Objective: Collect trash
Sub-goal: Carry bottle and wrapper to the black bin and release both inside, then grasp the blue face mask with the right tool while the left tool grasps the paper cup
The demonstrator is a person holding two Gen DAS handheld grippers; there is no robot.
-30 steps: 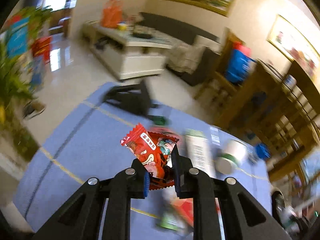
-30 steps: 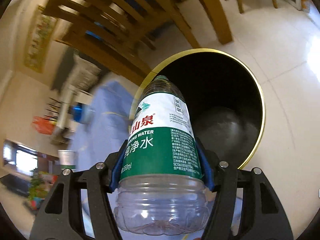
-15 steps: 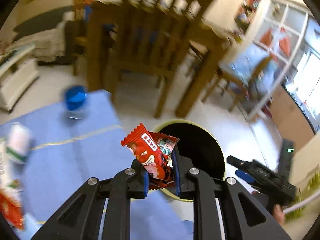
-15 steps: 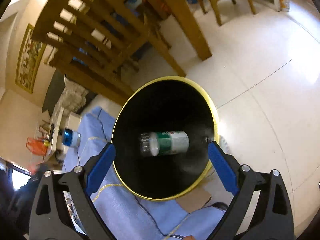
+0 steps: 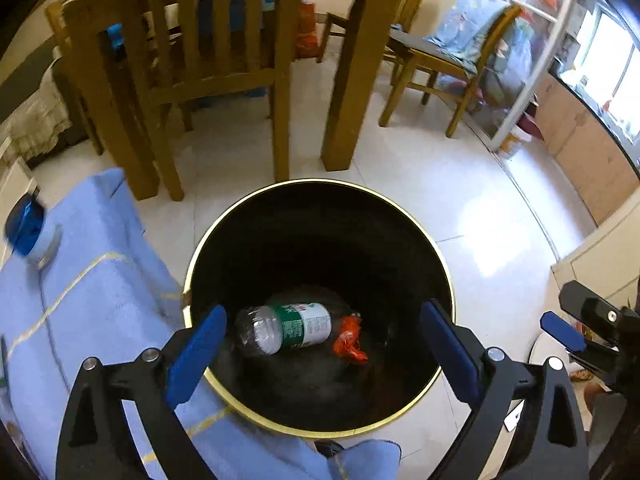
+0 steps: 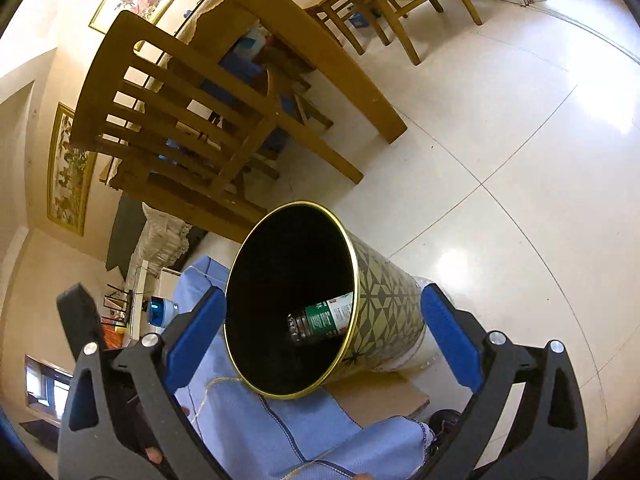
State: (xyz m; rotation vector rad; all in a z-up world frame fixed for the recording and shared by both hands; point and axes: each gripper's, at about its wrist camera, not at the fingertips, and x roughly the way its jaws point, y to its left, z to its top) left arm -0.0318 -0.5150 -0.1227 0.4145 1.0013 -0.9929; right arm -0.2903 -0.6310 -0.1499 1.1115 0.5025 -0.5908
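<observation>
Left gripper (image 5: 322, 344) hangs directly over the black, gold-rimmed waste bin (image 5: 442, 264), pointed steeply down into its mouth so anything let go falls inside; its jaws are opening, spread about as wide as they go, nothing between them. On the bin's floor lie the green-labelled water bottle (image 5: 286, 330) and, touching its base end, the crumpled red snack wrapper (image 5: 350, 344). Right gripper (image 6: 322, 340) stands off to the bin's side, its jaws opening too and likewise empty, seemingly clearing room for the left. A second ago the left pinched that wrapper above the blue cloth (image 5: 86, 292) beside the bin, and the right clasped the bottle over the bin's mouth; both pieces now rest inside.
</observation>
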